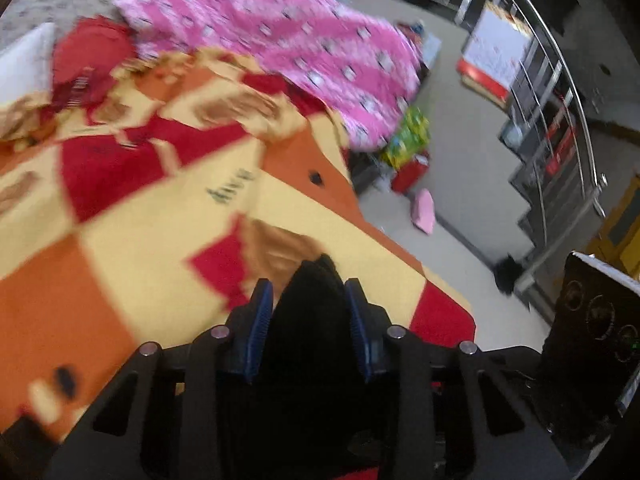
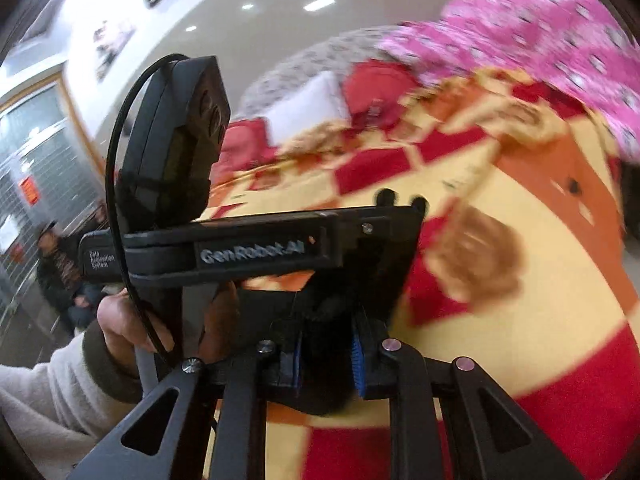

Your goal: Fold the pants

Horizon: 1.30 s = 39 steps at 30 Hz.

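Checked red, orange and yellow bedding (image 1: pixel 132 248) spreads ahead of both tongs. Left tongs (image 1: pixel 308 304) clamp black pants (image 1: pixel 310 320); right tongs (image 2: pixel 326 344) pinch them too. "GenRobot.AI" marks the left tool's body (image 2: pixel 252 255).

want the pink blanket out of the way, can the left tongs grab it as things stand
Probably not yet. The left tongs are shut on the black pants, so nothing is free to grab with. The pink blanket lies uncovered at the far side of the checkered blanket, well beyond the tongs.
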Each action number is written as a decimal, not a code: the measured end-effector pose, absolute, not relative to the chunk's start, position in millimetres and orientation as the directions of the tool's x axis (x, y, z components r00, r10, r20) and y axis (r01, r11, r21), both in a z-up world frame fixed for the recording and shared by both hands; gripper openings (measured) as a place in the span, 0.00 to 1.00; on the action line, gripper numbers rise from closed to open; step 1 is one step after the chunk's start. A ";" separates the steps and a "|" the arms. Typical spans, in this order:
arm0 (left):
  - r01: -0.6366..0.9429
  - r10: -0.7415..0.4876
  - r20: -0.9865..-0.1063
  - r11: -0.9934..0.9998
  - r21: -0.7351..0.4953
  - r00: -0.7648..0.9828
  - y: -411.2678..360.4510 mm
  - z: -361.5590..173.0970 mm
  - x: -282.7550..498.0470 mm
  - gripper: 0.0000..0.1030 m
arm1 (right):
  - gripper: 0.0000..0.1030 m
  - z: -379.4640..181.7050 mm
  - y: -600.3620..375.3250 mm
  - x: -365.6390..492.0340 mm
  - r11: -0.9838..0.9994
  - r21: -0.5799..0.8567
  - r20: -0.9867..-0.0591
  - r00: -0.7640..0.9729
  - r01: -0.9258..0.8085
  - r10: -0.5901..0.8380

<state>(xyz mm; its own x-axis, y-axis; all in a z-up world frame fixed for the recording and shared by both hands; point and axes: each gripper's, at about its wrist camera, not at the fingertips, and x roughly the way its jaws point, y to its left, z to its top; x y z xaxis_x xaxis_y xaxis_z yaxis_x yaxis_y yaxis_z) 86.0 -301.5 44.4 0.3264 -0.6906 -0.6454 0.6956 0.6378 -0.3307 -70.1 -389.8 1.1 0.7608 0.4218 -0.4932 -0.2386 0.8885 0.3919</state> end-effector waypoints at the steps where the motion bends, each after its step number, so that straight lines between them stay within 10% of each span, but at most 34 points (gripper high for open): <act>1: 0.671 -0.685 -0.635 0.661 -0.336 0.358 -280.5 50.2 86.6 0.33 | 0.18 5.0 -378.7 -67.9 0.887 0.379 -0.493 0.754 -0.264 0.435; 9: 0.425 -0.621 -0.627 0.782 -0.455 0.470 -142.3 28.7 86.8 0.61 | 0.18 -18.3 -274.9 -35.6 0.799 0.386 -0.549 0.581 -0.461 0.601; 13: 0.322 -0.568 -0.655 0.823 -0.469 0.499 -102.9 7.0 83.5 0.67 | 0.29 -59.2 -233.6 -18.8 0.795 0.385 -0.660 0.463 -0.468 0.592; 17: 0.287 -0.570 -0.668 0.820 -0.495 0.478 -86.3 -5.7 70.0 0.69 | 0.61 -40.9 -243.9 -31.6 0.753 0.452 -0.616 0.443 -0.478 0.651; 23: 0.260 -0.577 -0.683 0.815 -0.518 0.448 -92.2 -21.3 53.8 0.78 | 0.59 -18.5 -289.2 -37.0 0.883 0.308 -0.611 0.638 -0.354 0.469; 26: 0.239 -0.546 -0.704 0.836 -0.494 0.454 -104.0 -30.2 48.3 0.78 | 0.28 -32.5 -299.4 -20.1 0.934 0.241 -0.660 0.662 -0.263 0.356; 32: 0.245 -0.494 -0.695 0.868 -0.432 0.523 -122.3 -35.7 35.1 0.82 | 0.28 -45.2 -303.6 -6.9 0.943 0.233 -0.667 0.667 -0.238 0.332; 37: 0.340 -0.450 -0.730 0.888 -0.308 0.514 -142.5 -36.3 29.5 0.21 | 0.31 -39.6 -304.0 -10.2 0.941 0.238 -0.665 0.665 -0.242 0.340; 39: 0.349 -0.492 -0.730 0.866 -0.357 0.474 -136.5 -34.0 33.2 0.13 | 0.31 -34.7 -301.9 -12.9 0.938 0.240 -0.662 0.665 -0.249 0.346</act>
